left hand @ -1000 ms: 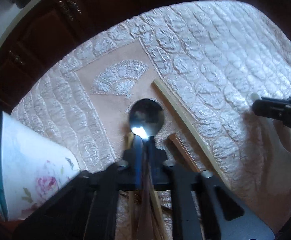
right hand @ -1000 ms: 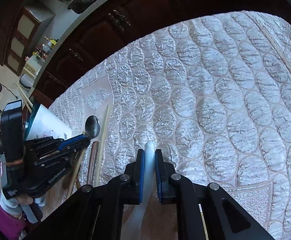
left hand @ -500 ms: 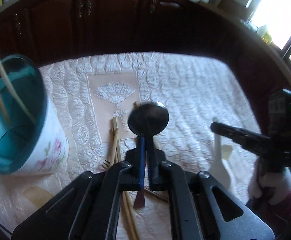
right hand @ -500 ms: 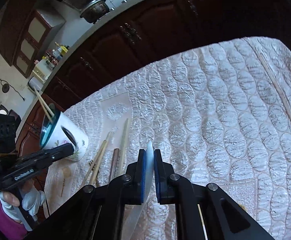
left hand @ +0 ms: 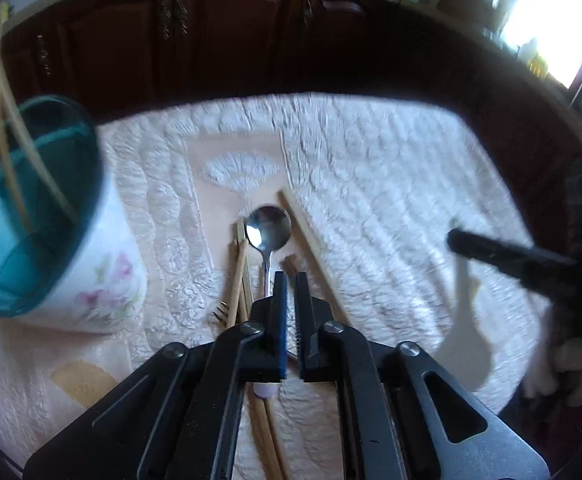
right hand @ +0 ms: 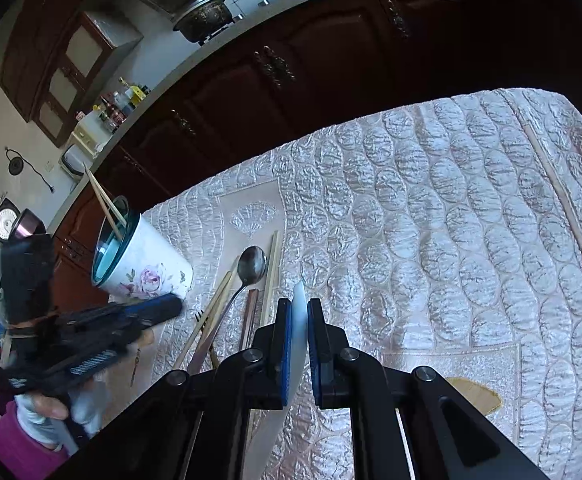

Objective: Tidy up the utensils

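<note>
A metal spoon lies on the quilted cloth among several chopsticks and a small fork. My left gripper hovers above the spoon's handle, jaws nearly closed with a thin gap and nothing between them. A floral cup with a teal inside stands at the left and holds two chopsticks. My right gripper is shut on a white ceramic spoon, held above the cloth. In the right wrist view the metal spoon and the cup lie to the left.
The table carries a pale quilted cloth. Dark wooden cabinets run behind the table. A single chopstick lies at the far right of the cloth. The person's gloved hand holds the left gripper.
The metal spoon was in my left gripper and now lies on the cloth among the chopsticks. The left gripper has risen and pulled back. The right gripper has lifted with the white spoon.
</note>
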{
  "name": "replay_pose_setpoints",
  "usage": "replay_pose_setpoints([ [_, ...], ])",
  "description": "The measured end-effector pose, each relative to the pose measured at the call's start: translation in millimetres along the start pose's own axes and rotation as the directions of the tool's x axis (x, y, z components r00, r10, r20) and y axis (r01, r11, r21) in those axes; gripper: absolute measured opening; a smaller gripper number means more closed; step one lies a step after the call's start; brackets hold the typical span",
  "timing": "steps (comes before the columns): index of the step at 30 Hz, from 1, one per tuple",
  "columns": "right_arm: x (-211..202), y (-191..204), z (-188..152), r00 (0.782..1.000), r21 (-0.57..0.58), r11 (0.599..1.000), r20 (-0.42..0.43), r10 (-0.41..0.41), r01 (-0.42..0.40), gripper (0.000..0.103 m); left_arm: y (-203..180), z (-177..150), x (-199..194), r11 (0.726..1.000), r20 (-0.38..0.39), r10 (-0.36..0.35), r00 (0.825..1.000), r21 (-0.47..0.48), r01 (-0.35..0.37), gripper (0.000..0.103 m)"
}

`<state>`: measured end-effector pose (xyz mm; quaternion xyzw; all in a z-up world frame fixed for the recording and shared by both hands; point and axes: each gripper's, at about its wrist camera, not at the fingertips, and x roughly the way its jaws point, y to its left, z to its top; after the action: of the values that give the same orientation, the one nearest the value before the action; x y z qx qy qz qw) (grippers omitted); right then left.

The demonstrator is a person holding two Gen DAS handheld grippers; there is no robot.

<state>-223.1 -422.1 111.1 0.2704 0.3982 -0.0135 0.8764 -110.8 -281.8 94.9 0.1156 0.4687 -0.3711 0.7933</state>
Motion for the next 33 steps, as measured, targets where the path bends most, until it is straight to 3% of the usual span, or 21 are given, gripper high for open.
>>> replay_pose_setpoints([
  [7, 4.7, -6.5, -3.2, 1.0, 0.016, 1.0, -0.01, 0.009, -0.009, 0.007, -8.3, 2.3, 63.5, 0.986, -0.127, 0.156, 0.979, 0.081, -0.147, 0.013],
  [12, 6.2, -17.2, -1.8, 1.0, 0.039, 0.999, -0.004, 0.015, -0.015, 0.007, -11.5, 13.0, 79.5, 0.982, -0.142, 0.169, 0.975, 0.104, -0.156, 0.013],
  [16, 8.2, -15.4, 1.3, 1.0, 0.033, 0.999, -0.003, 0.024, -0.024, 0.007, -7.8, 22.1, 83.0, 0.986, -0.159, 0.143, 0.977, 0.104, -0.128, 0.01],
  [17, 7.2, -12.9, 2.3, 1.0, 0.03, 0.999, 0.0, 0.026, -0.026, 0.007, -5.5, 24.6, 83.2, 0.988, -0.158, 0.131, 0.979, 0.101, -0.116, 0.004],
  [20, 0.3, -6.2, 4.4, 0.999, 0.018, 0.999, 0.017, 0.037, -0.037, 0.007, 3.2, 24.0, 71.2, 0.998, -0.147, 0.061, 0.987, 0.031, -0.057, 0.003],
  [25, -12.2, 1.1, 8.5, 0.998, 0.006, 0.999, 0.044, 0.043, -0.043, 0.007, 14.8, 19.0, 26.4, 0.998, -0.053, -0.025, 0.998, -0.051, 0.022, 0.003],
  [33, -24.7, 38.0, 19.3, 0.996, -0.058, 0.997, 0.07, 0.059, -0.055, 0.007, 21.1, 2.6, -33.1, 0.988, 0.071, -0.088, 0.994, -0.124, 0.096, 0.003],
])
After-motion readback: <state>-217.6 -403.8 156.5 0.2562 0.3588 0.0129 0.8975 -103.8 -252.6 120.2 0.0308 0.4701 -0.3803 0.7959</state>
